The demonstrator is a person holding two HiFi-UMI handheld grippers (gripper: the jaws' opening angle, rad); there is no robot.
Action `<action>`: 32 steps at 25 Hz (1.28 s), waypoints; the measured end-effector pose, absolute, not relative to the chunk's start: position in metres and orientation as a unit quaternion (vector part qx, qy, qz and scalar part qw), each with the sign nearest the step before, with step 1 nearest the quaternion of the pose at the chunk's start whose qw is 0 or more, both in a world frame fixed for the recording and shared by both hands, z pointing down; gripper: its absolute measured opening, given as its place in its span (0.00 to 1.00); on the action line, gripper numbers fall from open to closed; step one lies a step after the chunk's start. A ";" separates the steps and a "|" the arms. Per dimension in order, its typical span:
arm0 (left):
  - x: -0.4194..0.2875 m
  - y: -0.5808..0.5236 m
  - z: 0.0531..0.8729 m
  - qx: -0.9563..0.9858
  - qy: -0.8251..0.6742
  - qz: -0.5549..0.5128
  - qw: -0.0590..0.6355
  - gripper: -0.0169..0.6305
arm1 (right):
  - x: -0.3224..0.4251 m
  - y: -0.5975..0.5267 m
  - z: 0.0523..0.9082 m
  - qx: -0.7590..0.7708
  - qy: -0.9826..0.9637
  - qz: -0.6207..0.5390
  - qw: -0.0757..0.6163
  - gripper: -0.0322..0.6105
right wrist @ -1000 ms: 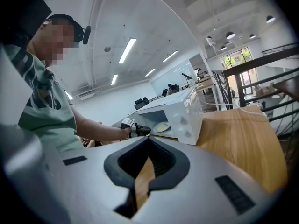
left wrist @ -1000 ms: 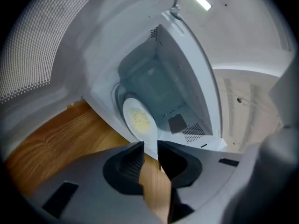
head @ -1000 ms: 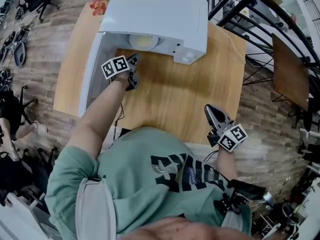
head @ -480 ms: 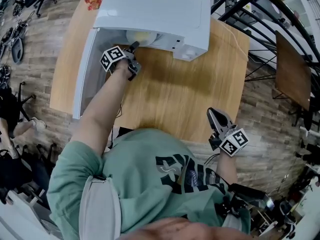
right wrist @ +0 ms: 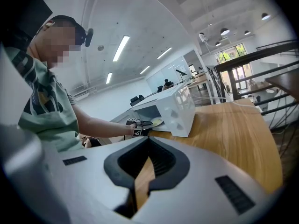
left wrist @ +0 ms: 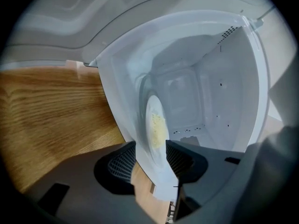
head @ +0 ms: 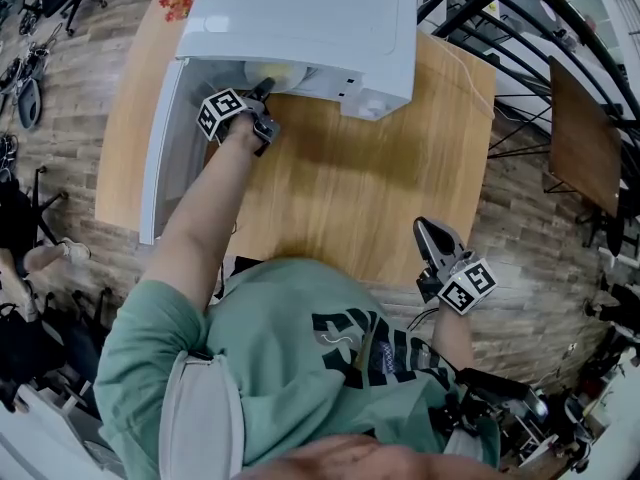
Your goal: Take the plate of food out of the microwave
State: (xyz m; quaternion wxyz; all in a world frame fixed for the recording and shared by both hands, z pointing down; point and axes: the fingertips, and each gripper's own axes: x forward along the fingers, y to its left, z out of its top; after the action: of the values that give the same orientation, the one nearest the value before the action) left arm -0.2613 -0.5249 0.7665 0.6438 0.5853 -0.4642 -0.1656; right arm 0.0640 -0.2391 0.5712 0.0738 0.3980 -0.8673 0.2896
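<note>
1. Head view. Shows a white microwave (head: 300, 18) on a wooden table (head: 350, 188), with its door (head: 160, 148) swung open to the left. Finds the left gripper (head: 265, 93) at the oven's mouth, tips reaching under the top edge toward the plate (head: 275, 71). Gives only a pale sliver of that plate, inside the cavity. Places the right gripper (head: 428, 230) well apart, over the table's near right corner, fingers drawn together.
2. Left gripper view. Looks, rolled sideways, into the white cavity (left wrist: 205, 101). Catches the plate (left wrist: 156, 125) lying on the oven floor with yellow food (left wrist: 158, 127) at its middle. Records the left gripper (left wrist: 150, 155) with jaws apart, just opened wider, and the plate's near rim and the oven's front sill in the gap. Cannot tell whether either pad (left wrist: 122, 164) touches the rim.
3. Right gripper view. Reads the right gripper (right wrist: 148, 141) as closed tip to tip, gripping nothing, with only a slit of table wood showing behind the pads. Picks out, farther off, the microwave (right wrist: 175, 108), the plate (right wrist: 156, 122) inside its open front, and the left gripper (right wrist: 142, 123) just before it on a bare forearm (right wrist: 98, 125).
</note>
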 end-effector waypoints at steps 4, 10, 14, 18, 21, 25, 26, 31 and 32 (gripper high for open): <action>-0.262 -0.524 0.772 0.583 -0.467 -0.159 0.645 0.31 | 0.067 -0.241 0.574 0.399 -0.866 0.291 0.077 0.06; -0.263 -0.523 0.775 0.588 -0.477 -0.130 0.641 0.26 | 0.066 -0.246 0.574 0.397 -0.867 0.292 0.079 0.06; -0.264 -0.522 0.775 0.581 -0.484 -0.126 0.642 0.24 | 0.067 -0.246 0.576 0.398 -0.865 0.294 0.083 0.06; -0.266 -0.520 0.772 0.573 -0.477 -0.155 0.648 0.19 | 0.068 -0.247 0.577 0.402 -0.861 0.302 0.078 0.06; -0.268 -0.519 0.772 0.566 -0.475 -0.179 0.650 0.14 | 0.070 -0.248 0.580 0.405 -0.858 0.306 0.077 0.06; -0.270 -0.521 0.759 0.564 -0.466 -0.218 0.646 0.06 | 0.071 -0.248 0.582 0.406 -0.856 0.310 0.075 0.06; -0.270 -0.522 0.755 0.568 -0.463 -0.222 0.643 0.05 | 0.072 -0.249 0.583 0.406 -0.856 0.311 0.075 0.06; -0.273 -0.515 0.751 0.573 -0.457 -0.222 0.643 0.05 | 0.069 -0.252 0.584 0.404 -0.857 0.312 0.072 0.06; -0.274 -0.514 0.750 0.574 -0.455 -0.223 0.644 0.05 | 0.068 -0.253 0.584 0.403 -0.858 0.311 0.071 0.06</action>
State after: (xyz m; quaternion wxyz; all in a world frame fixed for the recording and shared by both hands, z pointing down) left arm -0.2736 -0.5136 0.7501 0.6435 0.5739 -0.4545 -0.2233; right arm 0.0679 -0.2528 0.5836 0.0712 0.4033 -0.8577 0.3109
